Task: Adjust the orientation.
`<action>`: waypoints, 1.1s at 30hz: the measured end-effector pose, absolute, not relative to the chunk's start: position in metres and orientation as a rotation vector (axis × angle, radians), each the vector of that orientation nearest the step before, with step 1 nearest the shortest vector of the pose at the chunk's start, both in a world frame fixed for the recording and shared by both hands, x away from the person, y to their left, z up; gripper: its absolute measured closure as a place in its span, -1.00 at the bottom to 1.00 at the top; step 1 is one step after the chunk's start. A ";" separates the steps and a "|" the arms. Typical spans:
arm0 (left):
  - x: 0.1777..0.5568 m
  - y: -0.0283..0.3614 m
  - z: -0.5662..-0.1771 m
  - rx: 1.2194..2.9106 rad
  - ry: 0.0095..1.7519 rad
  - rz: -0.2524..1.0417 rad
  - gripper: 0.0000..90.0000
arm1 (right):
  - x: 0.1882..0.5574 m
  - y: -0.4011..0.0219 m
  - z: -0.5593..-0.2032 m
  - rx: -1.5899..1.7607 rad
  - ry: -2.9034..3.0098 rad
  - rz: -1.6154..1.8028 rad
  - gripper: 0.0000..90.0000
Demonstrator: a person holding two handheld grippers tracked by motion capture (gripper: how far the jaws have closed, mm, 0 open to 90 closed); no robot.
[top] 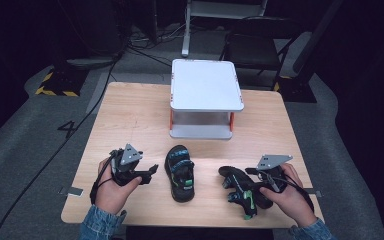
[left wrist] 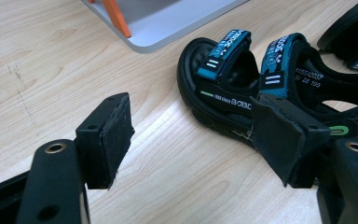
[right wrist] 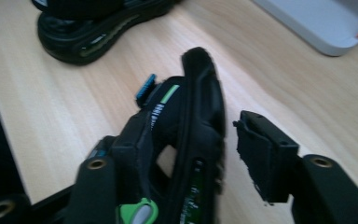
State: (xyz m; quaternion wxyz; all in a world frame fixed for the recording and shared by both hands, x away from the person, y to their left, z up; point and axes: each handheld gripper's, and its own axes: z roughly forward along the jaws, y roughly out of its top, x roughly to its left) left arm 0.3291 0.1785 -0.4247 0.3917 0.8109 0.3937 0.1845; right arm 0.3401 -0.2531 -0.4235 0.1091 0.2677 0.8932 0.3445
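Two black sandals with teal straps lie on the wooden table (top: 130,115). The middle sandal (top: 180,173) rests flat on its sole; in the left gripper view this middle sandal (left wrist: 242,84) lies just beyond the right jaw. My left gripper (top: 151,171) is open beside it, and between the jaws of the left gripper (left wrist: 196,128) is bare table. The right sandal (top: 240,192) is tipped on its side. My right gripper (top: 252,187) is open around it. In the right gripper view the right sandal (right wrist: 200,116) stands edge-up inside the right gripper (right wrist: 191,154), with a gap to the right pad (right wrist: 261,156).
A white two-tier stand (top: 206,85) with orange posts occupies the back middle of the table. Its lower shelf (left wrist: 168,21) shows near the middle sandal. The table's front edge runs just below both hands. Cables and chair legs lie on the floor behind.
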 end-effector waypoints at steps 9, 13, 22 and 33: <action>0.332 0.177 -0.427 2.071 0.989 0.471 -0.34 | 0.353 -0.279 -0.425 0.972 2.394 0.926 0.25; 0.332 0.176 -0.430 2.073 0.994 0.464 -0.34 | 0.363 -0.292 -0.436 1.063 2.279 0.863 0.28; 0.333 0.176 -0.431 2.075 0.989 0.464 -0.34 | 0.378 -0.310 -0.453 1.109 2.189 0.757 0.07; 0.333 0.178 -0.431 2.072 0.988 0.468 -0.34 | 0.361 -0.317 -0.410 1.004 2.301 0.888 -0.17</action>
